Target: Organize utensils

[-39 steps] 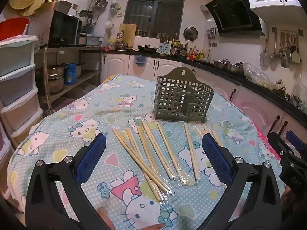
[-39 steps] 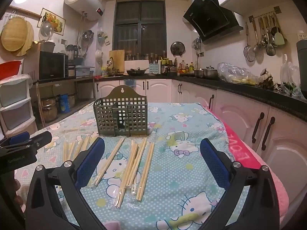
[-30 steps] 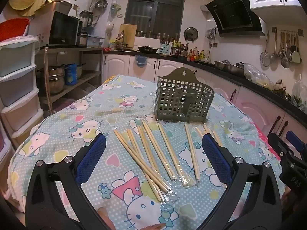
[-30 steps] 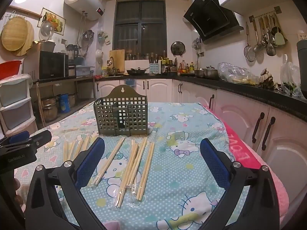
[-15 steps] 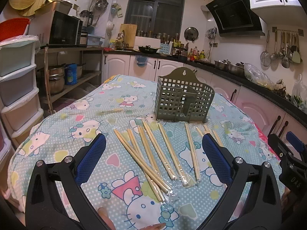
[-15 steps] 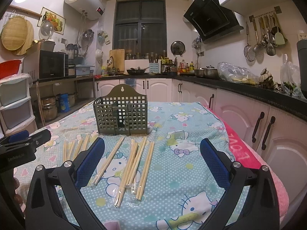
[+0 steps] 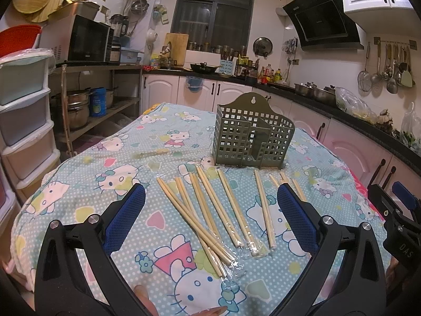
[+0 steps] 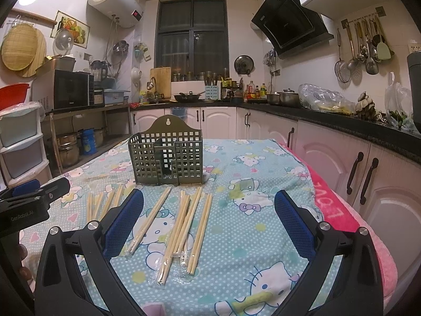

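Several pairs of wooden chopsticks point(image 7: 210, 205) in clear wrappers lie fanned out on the cartoon-cat tablecloth point(image 7: 110, 173). Behind them stands an empty olive-green slotted utensil holder point(image 7: 250, 139). My left gripper point(image 7: 210, 197) hovers open just short of the chopsticks, nothing between its blue pads. In the right wrist view the same chopsticks point(image 8: 184, 216) lie in front of the holder point(image 8: 167, 158). My right gripper point(image 8: 209, 200) is open too, above the near ends of the chopsticks. The other gripper's body shows at each view's edge.
The table's right side carries a pink towel edge point(image 8: 339, 210). White cabinets point(image 8: 368, 173) with a dark counter run along the right. Plastic drawers point(image 7: 23, 121) and a metal shelf with pots point(image 7: 79, 105) stand at the left. A fingertip point(image 7: 143, 295) shows below the left gripper.
Almost nothing has changed. Both grippers have stayed open in the same place, with only a slight drift of the views. The chopsticks and holder have not moved.
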Demonstrator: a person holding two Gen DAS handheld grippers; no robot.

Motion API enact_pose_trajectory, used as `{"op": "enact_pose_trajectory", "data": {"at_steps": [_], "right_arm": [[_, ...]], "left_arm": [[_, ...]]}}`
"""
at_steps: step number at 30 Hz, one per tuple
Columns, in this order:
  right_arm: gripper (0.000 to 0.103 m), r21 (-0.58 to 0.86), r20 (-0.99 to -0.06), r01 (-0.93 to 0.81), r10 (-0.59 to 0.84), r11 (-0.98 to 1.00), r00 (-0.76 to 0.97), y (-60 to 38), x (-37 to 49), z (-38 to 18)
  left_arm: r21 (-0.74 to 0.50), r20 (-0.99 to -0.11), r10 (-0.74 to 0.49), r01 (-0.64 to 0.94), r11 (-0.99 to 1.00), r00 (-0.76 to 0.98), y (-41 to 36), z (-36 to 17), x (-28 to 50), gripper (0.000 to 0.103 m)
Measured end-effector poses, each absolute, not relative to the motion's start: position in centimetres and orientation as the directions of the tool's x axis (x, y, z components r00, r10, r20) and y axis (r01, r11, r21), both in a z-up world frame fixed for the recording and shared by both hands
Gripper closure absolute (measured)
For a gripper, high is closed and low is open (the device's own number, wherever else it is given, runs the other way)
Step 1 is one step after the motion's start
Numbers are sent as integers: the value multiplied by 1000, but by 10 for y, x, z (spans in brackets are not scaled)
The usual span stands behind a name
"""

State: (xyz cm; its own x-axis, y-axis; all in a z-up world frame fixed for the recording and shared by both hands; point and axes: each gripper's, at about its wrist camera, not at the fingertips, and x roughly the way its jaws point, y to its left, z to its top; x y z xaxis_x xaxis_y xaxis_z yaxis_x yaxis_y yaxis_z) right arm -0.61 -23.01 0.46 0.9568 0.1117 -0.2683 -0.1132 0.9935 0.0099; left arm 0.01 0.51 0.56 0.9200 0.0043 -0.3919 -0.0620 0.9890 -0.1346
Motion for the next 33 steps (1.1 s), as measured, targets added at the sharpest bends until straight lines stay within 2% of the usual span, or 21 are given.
{"op": "enact_pose_trajectory", "data": {"at_steps": [25, 33], "right_arm": [[6, 10, -290, -127, 125, 992, 949, -225, -3, -3], [6, 12, -321, -167, 162, 986, 933, -221, 5, -1]], "left_arm": [[-133, -396, 8, -66, 989, 918, 10, 2, -1, 11], [-151, -423, 17, -89, 984, 906, 22, -8, 8, 11]]}}
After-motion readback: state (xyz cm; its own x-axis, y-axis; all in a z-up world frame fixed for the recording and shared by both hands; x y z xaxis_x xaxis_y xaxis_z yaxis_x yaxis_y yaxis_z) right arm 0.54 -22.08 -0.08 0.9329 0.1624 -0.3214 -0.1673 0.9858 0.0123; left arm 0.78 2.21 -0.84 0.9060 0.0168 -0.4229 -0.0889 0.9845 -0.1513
